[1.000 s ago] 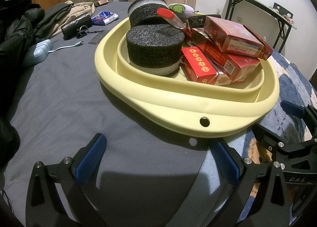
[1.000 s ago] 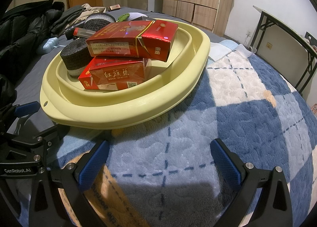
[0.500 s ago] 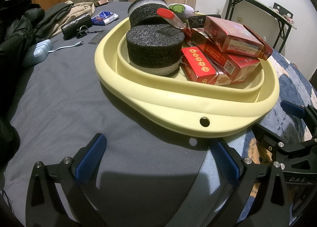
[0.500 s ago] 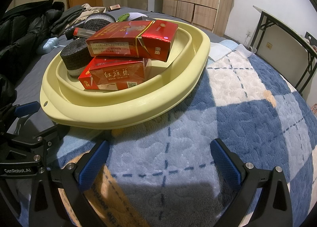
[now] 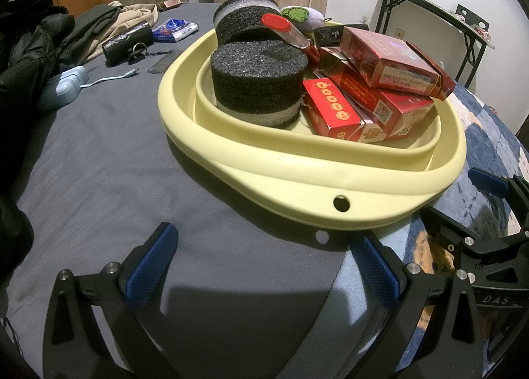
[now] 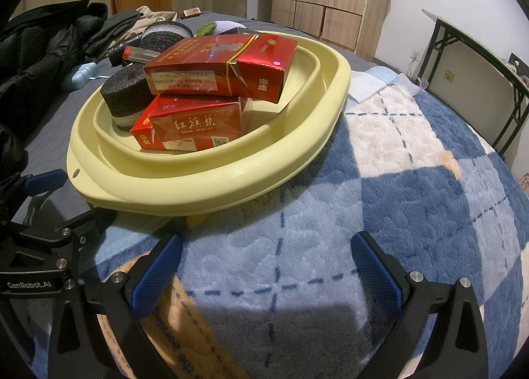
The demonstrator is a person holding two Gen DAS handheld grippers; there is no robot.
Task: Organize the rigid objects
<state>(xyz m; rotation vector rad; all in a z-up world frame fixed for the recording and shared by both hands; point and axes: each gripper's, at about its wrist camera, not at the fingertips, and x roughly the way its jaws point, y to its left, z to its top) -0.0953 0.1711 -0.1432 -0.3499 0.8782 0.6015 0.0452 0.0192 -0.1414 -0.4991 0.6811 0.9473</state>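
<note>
- The pale yellow oval plastic basin (image 5: 330, 180) lies on the bed, straight ahead of both grippers; it holds red cardboard boxes (image 6: 218, 71) and black foam discs (image 5: 258, 81).
- The left gripper (image 5: 264, 266) is wide open and holds nothing; the right gripper (image 6: 264, 266) also.
- The basin's long axis runs away from the left gripper; its near rim with the small hole (image 5: 341, 203) seems closer to this one.

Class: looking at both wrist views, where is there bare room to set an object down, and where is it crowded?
Free: the grey sheet between the yellow basin and the dark jackets, and the blue checked blanket right of the basin. Crowded: inside the basin, where foam discs and stacked red boxes fill it. Both tools, left and right, are open and empty.
</note>
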